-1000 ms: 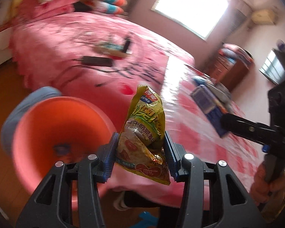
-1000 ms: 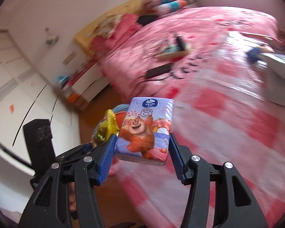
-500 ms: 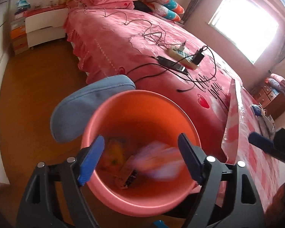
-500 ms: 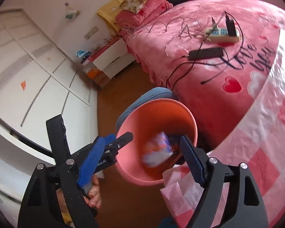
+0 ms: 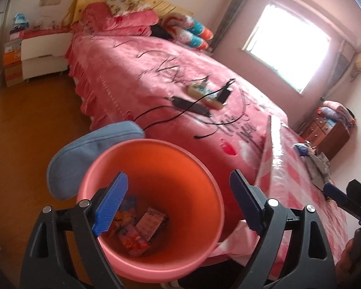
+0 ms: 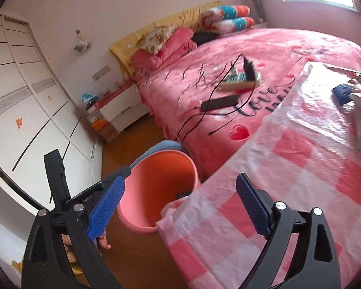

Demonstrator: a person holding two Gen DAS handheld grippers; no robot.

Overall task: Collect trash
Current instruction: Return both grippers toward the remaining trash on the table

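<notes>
In the left wrist view, the left gripper [image 5: 178, 202] has just been opening; its fingers [image 5: 110, 204] stand wide with nothing between them. Low in the middle sits the orange bin [image 5: 204, 175], with the trash packets [image 5: 142, 226] at its bottom.

In the right wrist view, the right gripper [image 6: 180, 207] has just opened wide too, holding nothing. The bin [image 6: 154, 183] stands lower middle, beside the checked desk [image 6: 288, 168].

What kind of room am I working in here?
A bedroom, most likely: a large bed with a pink bedspread, pillows stacked at its head, and a white nightstand beside it.
</notes>
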